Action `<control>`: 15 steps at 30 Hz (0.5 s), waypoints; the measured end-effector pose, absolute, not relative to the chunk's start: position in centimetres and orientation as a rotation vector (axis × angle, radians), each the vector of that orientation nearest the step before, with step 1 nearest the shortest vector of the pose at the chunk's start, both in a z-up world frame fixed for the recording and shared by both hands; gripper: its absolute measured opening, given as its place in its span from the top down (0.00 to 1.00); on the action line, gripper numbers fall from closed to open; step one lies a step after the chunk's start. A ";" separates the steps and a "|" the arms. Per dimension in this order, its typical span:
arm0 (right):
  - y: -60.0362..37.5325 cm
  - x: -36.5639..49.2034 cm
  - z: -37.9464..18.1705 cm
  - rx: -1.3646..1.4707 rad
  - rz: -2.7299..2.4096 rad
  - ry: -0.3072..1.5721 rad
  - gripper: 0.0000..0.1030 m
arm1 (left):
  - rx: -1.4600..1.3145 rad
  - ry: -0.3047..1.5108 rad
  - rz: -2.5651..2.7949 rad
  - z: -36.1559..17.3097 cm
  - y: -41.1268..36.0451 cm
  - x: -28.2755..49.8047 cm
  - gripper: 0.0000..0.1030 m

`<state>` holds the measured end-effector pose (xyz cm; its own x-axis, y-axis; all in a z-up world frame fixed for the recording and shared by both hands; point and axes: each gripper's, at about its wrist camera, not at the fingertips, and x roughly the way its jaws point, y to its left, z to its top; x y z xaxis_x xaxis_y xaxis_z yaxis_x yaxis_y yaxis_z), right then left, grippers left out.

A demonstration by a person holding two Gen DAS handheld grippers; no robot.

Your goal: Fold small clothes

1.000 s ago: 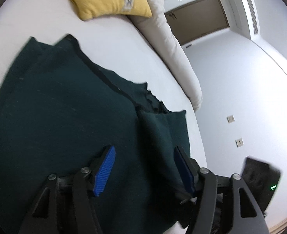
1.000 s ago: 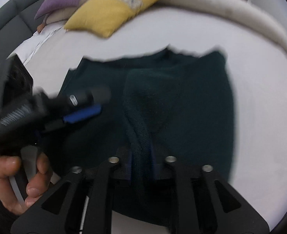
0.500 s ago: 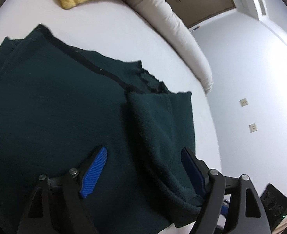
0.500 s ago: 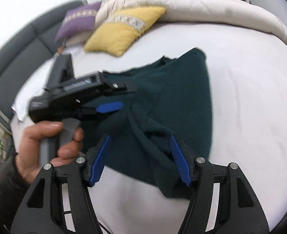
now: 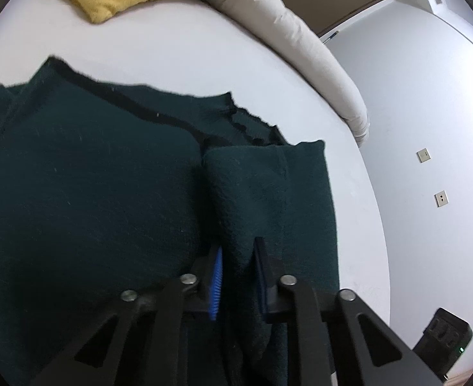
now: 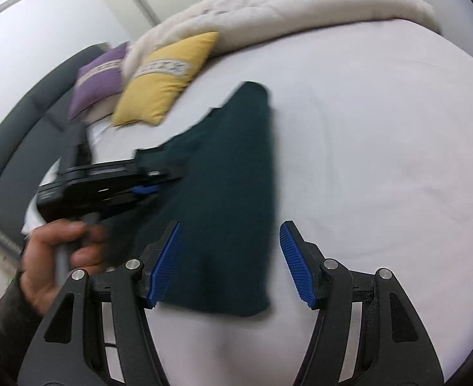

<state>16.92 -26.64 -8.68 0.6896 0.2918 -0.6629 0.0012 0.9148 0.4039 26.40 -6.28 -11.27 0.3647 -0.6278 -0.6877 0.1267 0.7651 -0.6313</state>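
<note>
A dark green knitted garment lies flat on the white bed sheet, with one side folded inward as a thick strip. My left gripper has its jaws closing, and the blue pads pinch the near end of that strip. The right wrist view shows the same garment from its other side, with the left gripper on its left edge and a hand on the handle. My right gripper stands open above the garment's near right edge, its pads touching nothing.
A yellow pillow and a purple pillow lie at the head of the bed against a dark headboard. A cream duvet is bunched along the far edge. A black device sits on the floor beside the bed.
The left jaws went from wide open to closed on the folded strip. The right gripper opened, released the fold it held, and drew back toward the garment's right edge.
</note>
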 end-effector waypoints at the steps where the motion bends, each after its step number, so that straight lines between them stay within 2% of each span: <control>1: -26.8 16.9 -9.1 0.395 0.135 0.799 0.41 | -0.522 1.089 -0.518 -10.9 -6.2 26.3 0.84; 8: -25.1 18.1 -11.5 0.368 0.074 0.841 0.41 | -0.543 1.056 -0.556 -9.4 -4.4 26.1 0.85; 15: -19.7 18.6 -10.8 0.217 0.160 0.858 0.41 | -0.555 1.027 -0.566 -7.6 0.0 26.7 0.88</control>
